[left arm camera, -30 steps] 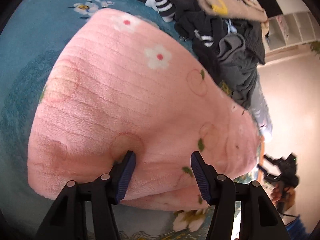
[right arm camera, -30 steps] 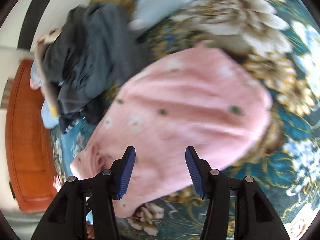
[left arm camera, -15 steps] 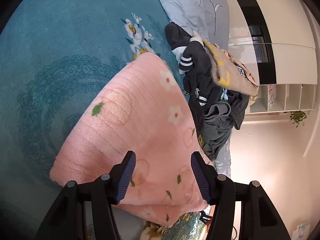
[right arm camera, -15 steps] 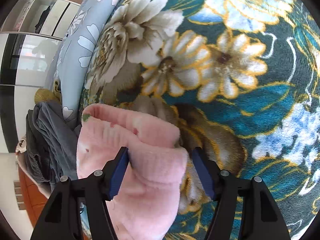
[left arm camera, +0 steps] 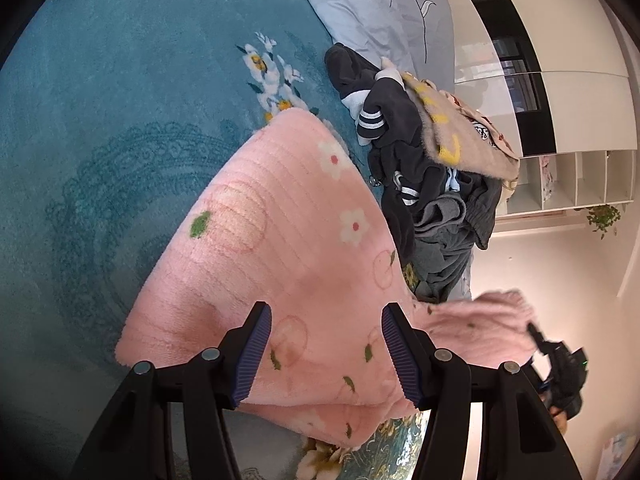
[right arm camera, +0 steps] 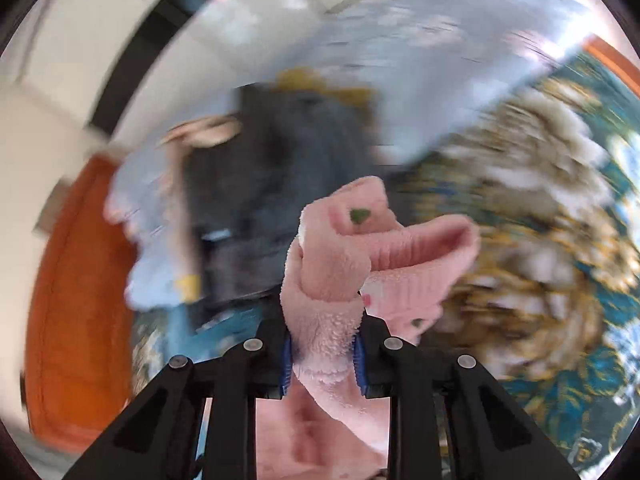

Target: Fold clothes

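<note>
A pink fleece garment (left arm camera: 280, 264) with flowers and cherries lies on the teal floral bedspread (left arm camera: 120, 100). My left gripper (left arm camera: 326, 354) is open, held just above the garment's near part, holding nothing. My right gripper (right arm camera: 323, 358) is shut on a bunched end of the pink garment (right arm camera: 332, 280), with a ribbed cuff (right arm camera: 420, 252) folded over beyond the jaws. In the left wrist view this lifted pink end (left arm camera: 488, 328) hangs at the right, held by the right gripper (left arm camera: 560, 364).
A pile of dark grey, striped and beige clothes (left arm camera: 424, 176) lies beyond the pink garment. A pale blue pillow (left arm camera: 380, 12) is behind it. White cabinets and shelves (left arm camera: 580, 172) stand past the bed. An orange wooden panel (right arm camera: 76, 300) shows at the left of the blurred right wrist view.
My right gripper has closed on the pink garment's end and lifted it off the bed, swinging fast. The left gripper has stayed open over the garment, nearly still.
</note>
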### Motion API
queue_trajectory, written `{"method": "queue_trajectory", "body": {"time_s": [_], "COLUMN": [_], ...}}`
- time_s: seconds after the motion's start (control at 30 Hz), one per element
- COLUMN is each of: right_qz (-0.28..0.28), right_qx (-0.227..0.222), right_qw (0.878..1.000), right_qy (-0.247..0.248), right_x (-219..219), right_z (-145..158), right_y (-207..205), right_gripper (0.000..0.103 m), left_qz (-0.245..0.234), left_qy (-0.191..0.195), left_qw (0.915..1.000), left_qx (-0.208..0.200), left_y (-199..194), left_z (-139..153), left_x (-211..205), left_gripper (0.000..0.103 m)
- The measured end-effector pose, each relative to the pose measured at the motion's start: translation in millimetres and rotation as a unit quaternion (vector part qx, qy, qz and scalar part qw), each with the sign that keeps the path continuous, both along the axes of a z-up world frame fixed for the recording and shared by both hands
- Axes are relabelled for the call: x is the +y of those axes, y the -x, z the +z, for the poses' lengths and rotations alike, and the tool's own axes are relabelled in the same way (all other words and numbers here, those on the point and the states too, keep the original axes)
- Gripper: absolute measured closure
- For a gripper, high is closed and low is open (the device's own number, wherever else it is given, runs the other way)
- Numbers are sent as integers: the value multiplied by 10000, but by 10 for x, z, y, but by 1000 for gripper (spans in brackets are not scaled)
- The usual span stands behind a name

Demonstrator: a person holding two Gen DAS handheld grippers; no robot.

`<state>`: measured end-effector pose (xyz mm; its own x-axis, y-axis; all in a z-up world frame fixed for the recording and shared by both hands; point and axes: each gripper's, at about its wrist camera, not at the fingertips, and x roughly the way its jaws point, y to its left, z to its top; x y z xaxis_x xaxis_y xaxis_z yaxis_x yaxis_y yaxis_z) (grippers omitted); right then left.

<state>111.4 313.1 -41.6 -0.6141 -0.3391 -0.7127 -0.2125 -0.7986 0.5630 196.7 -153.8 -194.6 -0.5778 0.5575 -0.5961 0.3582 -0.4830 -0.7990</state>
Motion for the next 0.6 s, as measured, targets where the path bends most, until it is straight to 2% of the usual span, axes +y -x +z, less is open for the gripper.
{"method": "queue_trajectory", "body": {"time_s": [0.1, 0.17, 0.23, 0.37, 0.5, 0.6], "right_qz": [1069, 1765, 2380, 3097, 3387, 3517], "right_qx": [558, 655, 427, -315, -757, -866], "right_qw": [9927, 9819, 9694, 9488, 9336, 9274], "right_qy": [-73, -216, -416, -532, -890, -932], "right_x": [-817, -1367, -1921, -2646, -2970, -2969], "right_z": [356, 328, 104, -513, -933, -1054], "right_y": [172, 200, 214, 113, -92, -155], "right_gripper": [78, 78, 78, 77, 74, 68], "left_qz": [129, 250, 344, 538, 734, 861], "left_qy": [-66, -140, -204, -426, -693, -900], "left_qw": [9999, 9996, 9992, 9976, 9949, 9922], "left_qx": [25, 29, 47, 58, 47, 5], "left_y": [-46, -80, -112, -179, -231, -244], "left_z": [6, 0, -2, -37, -92, -148], "left_x": [-61, -112, -160, -244, -317, -350], "left_gripper": [41, 41, 41, 41, 41, 40]}}
